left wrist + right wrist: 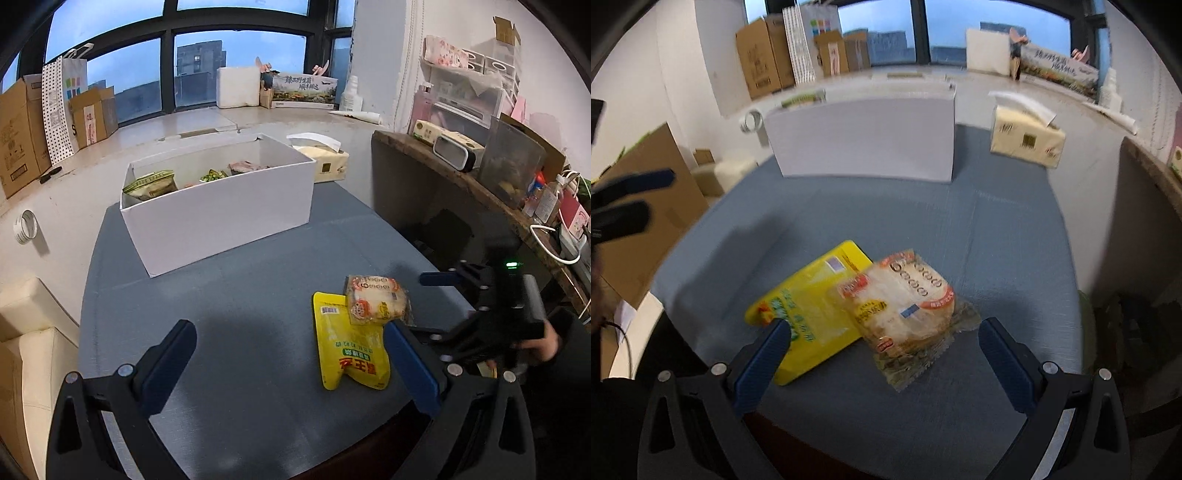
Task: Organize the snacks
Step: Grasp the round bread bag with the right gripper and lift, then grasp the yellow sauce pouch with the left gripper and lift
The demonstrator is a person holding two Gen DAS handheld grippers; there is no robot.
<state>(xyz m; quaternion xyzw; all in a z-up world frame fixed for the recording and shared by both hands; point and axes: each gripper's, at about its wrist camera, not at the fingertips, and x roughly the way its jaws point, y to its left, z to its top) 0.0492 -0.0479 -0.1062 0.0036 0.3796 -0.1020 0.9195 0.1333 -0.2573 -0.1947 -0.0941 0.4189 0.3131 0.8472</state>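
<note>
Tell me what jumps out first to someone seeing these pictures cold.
The bright yellow pouch on the blue table grabs the eye first, with a clear-wrapped pastry lying partly on top of it. The right gripper sits open just in front of the pair. Behind them stands an open white box with a few snack packets already inside, and the left gripper is open and empty.
</note>
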